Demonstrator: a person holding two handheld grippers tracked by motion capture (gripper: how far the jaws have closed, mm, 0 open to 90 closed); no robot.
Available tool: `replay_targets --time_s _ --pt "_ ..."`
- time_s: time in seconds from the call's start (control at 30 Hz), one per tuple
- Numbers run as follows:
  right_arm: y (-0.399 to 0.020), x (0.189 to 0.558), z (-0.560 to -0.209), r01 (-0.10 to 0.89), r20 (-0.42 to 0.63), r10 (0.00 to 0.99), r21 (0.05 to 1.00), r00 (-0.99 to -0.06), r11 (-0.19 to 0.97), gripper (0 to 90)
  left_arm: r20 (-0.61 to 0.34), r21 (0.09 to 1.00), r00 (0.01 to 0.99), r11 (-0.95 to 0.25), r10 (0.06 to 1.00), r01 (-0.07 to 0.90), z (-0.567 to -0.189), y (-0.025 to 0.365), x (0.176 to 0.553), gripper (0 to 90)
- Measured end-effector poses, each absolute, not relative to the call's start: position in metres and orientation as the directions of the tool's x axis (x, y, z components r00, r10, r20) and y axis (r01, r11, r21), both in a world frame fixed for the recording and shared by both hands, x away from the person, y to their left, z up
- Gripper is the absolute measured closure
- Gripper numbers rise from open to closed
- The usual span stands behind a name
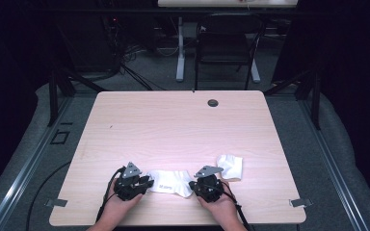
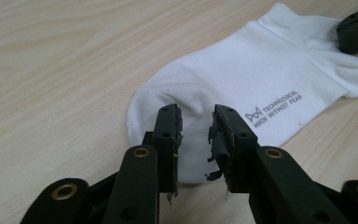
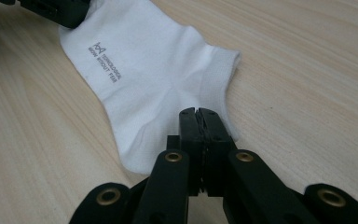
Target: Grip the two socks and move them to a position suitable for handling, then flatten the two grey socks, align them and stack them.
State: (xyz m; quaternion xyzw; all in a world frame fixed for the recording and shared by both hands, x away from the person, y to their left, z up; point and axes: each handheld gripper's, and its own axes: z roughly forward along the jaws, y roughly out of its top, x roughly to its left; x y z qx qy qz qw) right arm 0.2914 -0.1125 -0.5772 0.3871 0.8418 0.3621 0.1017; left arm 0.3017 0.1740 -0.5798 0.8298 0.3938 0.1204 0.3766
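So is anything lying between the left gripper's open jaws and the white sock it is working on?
No. The left gripper stands open right over the toe end of the white sock, with nothing visible between them.

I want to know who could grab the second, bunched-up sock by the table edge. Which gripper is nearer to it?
Right. The right gripper sits just below and left of the bunched sock, while the left gripper is farther off, beyond the flat sock.
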Motion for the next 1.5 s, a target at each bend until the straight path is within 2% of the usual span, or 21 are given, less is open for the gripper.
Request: replay_targets --time_s 0.47,0.67,0.9,1.03,1.23,1.5 --pt "-0.128 0.281 -0.573 0.620 0.164 0.714 0.649 -0.681 0.442 88.2 -0.128 0.699 0.670 -0.413 0.731 0.584 -0.576 0.167 0.279 71.2" --pt "-0.136 0.282 -0.559 0.581 0.153 0.728 0.718 -0.668 0.382 85.4 -0.146 0.742 0.669 -0.367 0.729 0.561 -0.566 0.172 0.283 68.1" --pt "-0.160 0.292 -0.544 0.569 0.108 0.801 0.760 -0.589 0.315 82.3 -0.156 0.769 0.641 -0.315 0.751 0.556 -0.561 0.185 0.291 63.6" --pt "-0.184 0.308 -0.541 0.598 0.084 0.874 0.760 -0.478 0.254 82.4 -0.168 0.770 0.625 -0.295 0.762 0.565 -0.561 0.190 0.296 63.4" --pt "-0.205 0.320 -0.543 0.625 0.074 0.924 0.757 -0.376 0.193 81.6 -0.166 0.770 0.623 -0.295 0.764 0.566 -0.562 0.190 0.299 63.2" --pt "-0.207 0.335 -0.563 0.682 0.070 0.937 0.704 -0.343 0.198 80.8 -0.154 0.769 0.643 -0.318 0.750 0.555 -0.563 0.186 0.298 62.8"
